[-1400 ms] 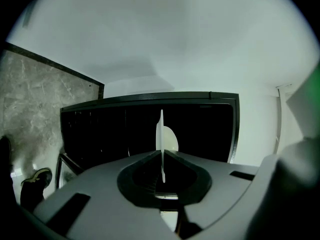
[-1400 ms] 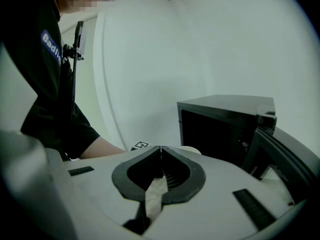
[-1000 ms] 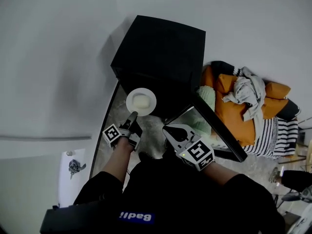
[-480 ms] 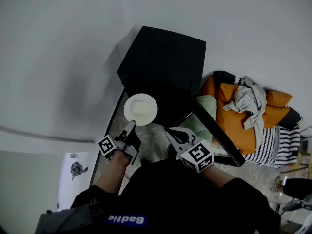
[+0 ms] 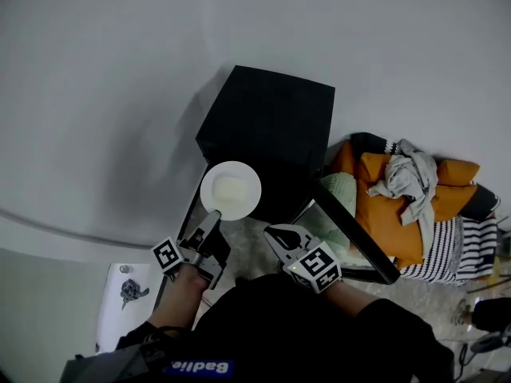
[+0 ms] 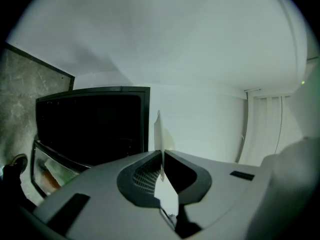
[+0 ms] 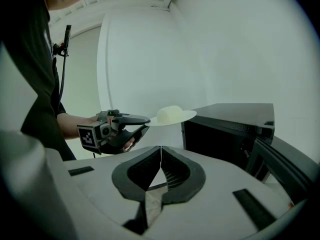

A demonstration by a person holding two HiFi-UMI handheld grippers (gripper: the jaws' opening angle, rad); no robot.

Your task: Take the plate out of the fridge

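A white plate (image 5: 231, 191) with a pale lump of food on it hangs in the air, level, just in front of the black fridge (image 5: 270, 126). My left gripper (image 5: 213, 215) is shut on the plate's near rim. In the left gripper view the plate (image 6: 159, 132) shows edge-on, pinched between the jaws of the left gripper (image 6: 161, 158). My right gripper (image 5: 276, 231) hovers beside it, shut and empty. The right gripper view shows its jaws (image 7: 160, 153) closed, with the plate (image 7: 172, 116) and the left gripper (image 7: 114, 129) beyond them.
The fridge door (image 5: 351, 231) stands open to the right, and the dark fridge interior (image 7: 220, 134) shows in the right gripper view. A heap of orange cushions and clothes (image 5: 403, 183) lies right of the fridge. A white object (image 5: 124, 284) sits at lower left. White walls surround the fridge.
The left gripper has drawn the plate a little farther out from the fridge front and upward, so it looks larger. The right gripper has stayed shut beside it.
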